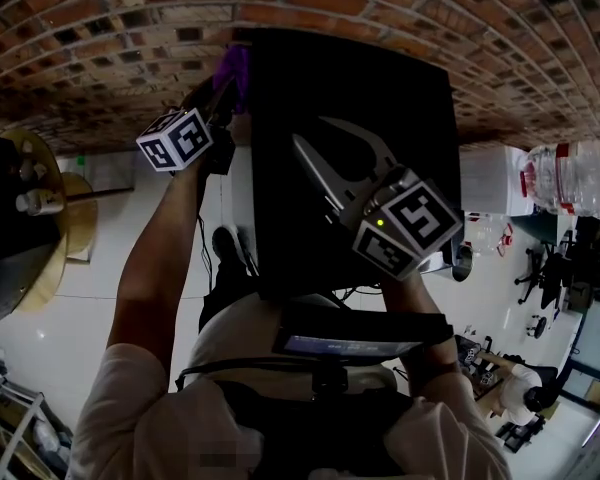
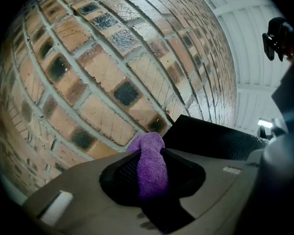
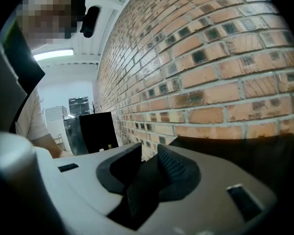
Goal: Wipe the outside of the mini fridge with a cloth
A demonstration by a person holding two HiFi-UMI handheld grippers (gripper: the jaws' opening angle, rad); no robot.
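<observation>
1. A black mini fridge [image 1: 360, 78] stands against the brick wall [image 1: 100, 48], and we work at its upper left edge from above.
2. Our left gripper [image 1: 220, 103] has its fingers clamped on a bunched purple cloth [image 2: 152, 170], with only a small tuft poking past the tips.
3. Our right gripper [image 3: 148, 168] sits over the fridge top, fingers narrowly apart with nothing between them.
4. The risk as we judge it: with so little cloth showing, the hard fingers may scrape the fridge or catch the brick, and drag could tug the cloth free.
</observation>
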